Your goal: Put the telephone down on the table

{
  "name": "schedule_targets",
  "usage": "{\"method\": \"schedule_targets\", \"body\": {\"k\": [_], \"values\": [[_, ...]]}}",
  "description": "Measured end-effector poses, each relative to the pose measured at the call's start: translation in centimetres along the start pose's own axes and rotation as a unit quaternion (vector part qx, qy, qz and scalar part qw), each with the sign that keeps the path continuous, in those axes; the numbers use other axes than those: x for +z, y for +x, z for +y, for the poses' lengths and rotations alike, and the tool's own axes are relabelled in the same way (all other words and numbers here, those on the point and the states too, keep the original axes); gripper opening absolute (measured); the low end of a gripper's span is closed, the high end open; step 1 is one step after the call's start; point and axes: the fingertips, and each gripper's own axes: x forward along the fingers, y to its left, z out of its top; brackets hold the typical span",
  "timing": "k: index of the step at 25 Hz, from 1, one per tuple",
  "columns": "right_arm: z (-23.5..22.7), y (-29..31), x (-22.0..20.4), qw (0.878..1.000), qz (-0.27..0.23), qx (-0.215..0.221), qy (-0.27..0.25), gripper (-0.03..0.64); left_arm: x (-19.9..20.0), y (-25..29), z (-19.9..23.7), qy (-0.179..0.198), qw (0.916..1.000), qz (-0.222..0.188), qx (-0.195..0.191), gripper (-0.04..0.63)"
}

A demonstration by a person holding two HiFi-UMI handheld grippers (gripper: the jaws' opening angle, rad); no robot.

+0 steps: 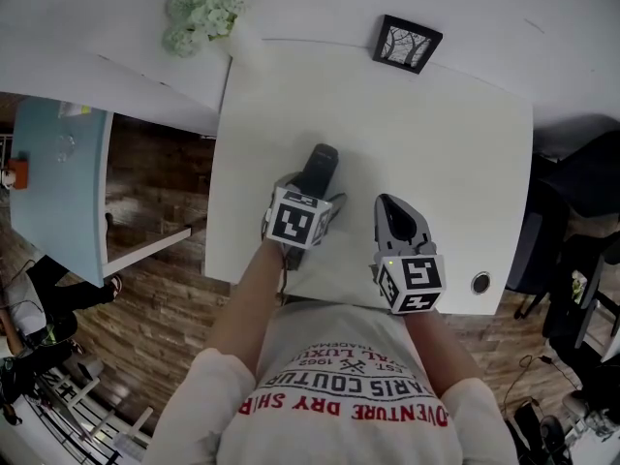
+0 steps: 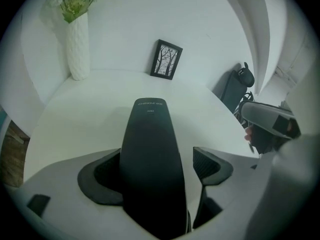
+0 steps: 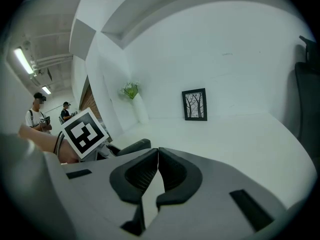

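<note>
The left tongs (image 2: 156,169) stand apart, and the black telephone handset (image 2: 150,149) lies between them. The right pad (image 2: 212,165) is clearly free of the handset, with a strip of white showing in the gap. The left pad is just beside the handset's edge, and we see no pressing there. The handset points away from us, with its narrow end toward the middle of the white tabletop (image 1: 387,134). In the head view it appears to lie flat on the tabletop, near the front edge.

The right tongs (image 3: 156,166) are together and nothing is between them. They hover over the tabletop just to the right of the left tongs, near the front edge.

At the far side of the tabletop a small black picture frame (image 1: 407,44) with a tree drawing leans against the wall. In the far left corner stands a white vase (image 2: 77,44) with pale green flowers. A dark office chair (image 2: 232,86) stands beside the tabletop on the right.
</note>
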Motion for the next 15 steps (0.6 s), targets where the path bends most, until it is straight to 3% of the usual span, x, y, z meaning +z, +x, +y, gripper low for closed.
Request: {"method": "schedule_targets", "body": {"k": [5,15], "values": [[0.1,-0.2,0.2,1.000,-0.002,-0.002,-0.001,0.025,0.4,-0.9,0.0,0.006,0.9996,-0.027,0.002,0.453],[0.4,-1.1,0.8,1.000,-0.012,-0.004,-0.008,0.025,1.5,-5.9,-2.1,0.007,0.9953,-0.096,0.009,0.451]]}}
